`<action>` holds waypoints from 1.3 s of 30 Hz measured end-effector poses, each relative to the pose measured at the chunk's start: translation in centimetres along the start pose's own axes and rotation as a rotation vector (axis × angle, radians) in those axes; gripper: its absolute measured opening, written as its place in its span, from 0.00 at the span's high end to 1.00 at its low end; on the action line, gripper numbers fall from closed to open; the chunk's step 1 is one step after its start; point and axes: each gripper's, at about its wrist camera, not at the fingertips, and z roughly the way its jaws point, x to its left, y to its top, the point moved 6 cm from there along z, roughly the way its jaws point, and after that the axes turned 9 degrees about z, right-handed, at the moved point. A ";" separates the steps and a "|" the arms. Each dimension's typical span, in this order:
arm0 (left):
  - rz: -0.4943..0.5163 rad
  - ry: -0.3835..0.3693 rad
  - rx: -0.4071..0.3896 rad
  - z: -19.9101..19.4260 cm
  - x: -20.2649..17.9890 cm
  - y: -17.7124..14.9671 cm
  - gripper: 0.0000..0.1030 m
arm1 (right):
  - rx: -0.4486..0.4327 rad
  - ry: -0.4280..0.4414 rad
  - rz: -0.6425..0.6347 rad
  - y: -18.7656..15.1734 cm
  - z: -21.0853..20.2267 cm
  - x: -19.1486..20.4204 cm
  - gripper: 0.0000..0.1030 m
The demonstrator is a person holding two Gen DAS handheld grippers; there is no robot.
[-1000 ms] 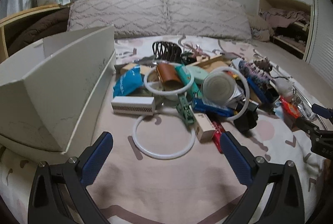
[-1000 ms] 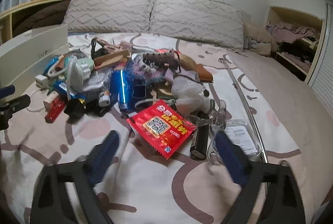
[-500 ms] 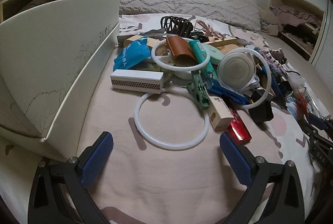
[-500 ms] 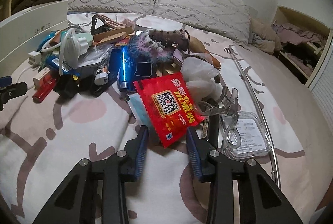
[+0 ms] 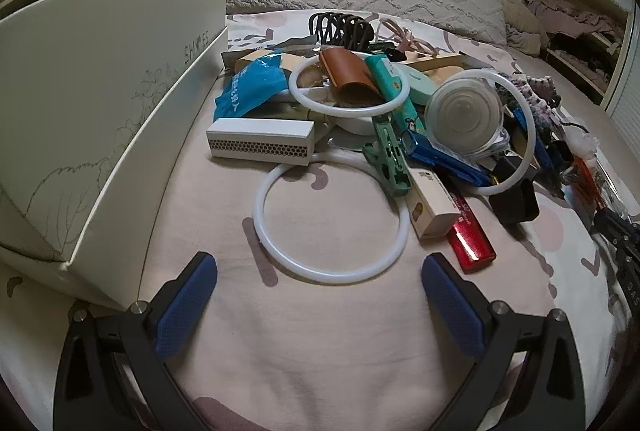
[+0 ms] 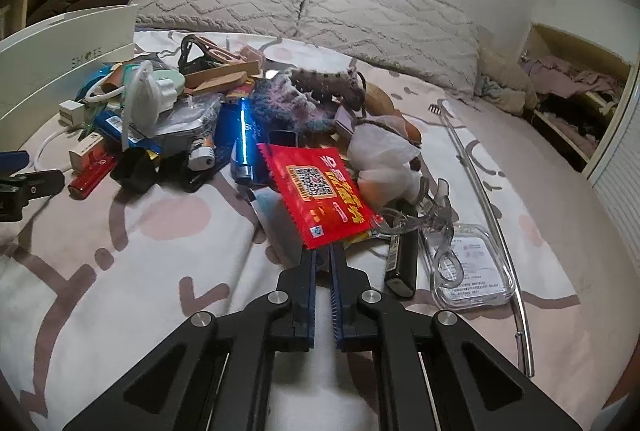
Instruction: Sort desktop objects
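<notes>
A heap of small items lies on a patterned bedsheet. In the right wrist view my right gripper (image 6: 322, 251) is shut on the near edge of a red snack packet (image 6: 320, 199), which tilts up off the sheet. In the left wrist view my left gripper (image 5: 320, 283) is open with nothing between its fingers, just short of a white plastic ring (image 5: 256, 219) lying flat. Behind the ring sit a white box with a honeycomb side (image 5: 260, 141), a green clip (image 5: 390, 163), a beige carton (image 5: 434, 207) and a red tube (image 5: 470, 235).
A large white shoe-box lid (image 5: 120, 91) stands at the left. To the right of the packet are a clear plastic case (image 6: 472, 263), a black bar (image 6: 400, 263) and a long metal rod (image 6: 492, 199). Pillows (image 6: 304, 3) line the far end. My left gripper's finger (image 6: 24, 187) shows at the left edge.
The right gripper's jaws went from wide open to shut on the red packet's edge, and the packet tipped up. The left gripper sank nearer to the white ring.
</notes>
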 end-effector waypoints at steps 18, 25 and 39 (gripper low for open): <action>0.005 0.004 -0.004 0.1 0.0 0.1 0.00 | 0.049 0.180 0.193 0.5 -0.6 -1.3 0.30; 0.003 0.002 -0.006 0.1 -0.1 0.2 0.00 | 0.011 0.269 0.149 3.0 -0.7 -0.6 0.20; 0.006 0.000 0.003 0.4 -0.1 0.2 0.00 | 0.161 0.334 0.080 3.7 4.6 0.2 0.20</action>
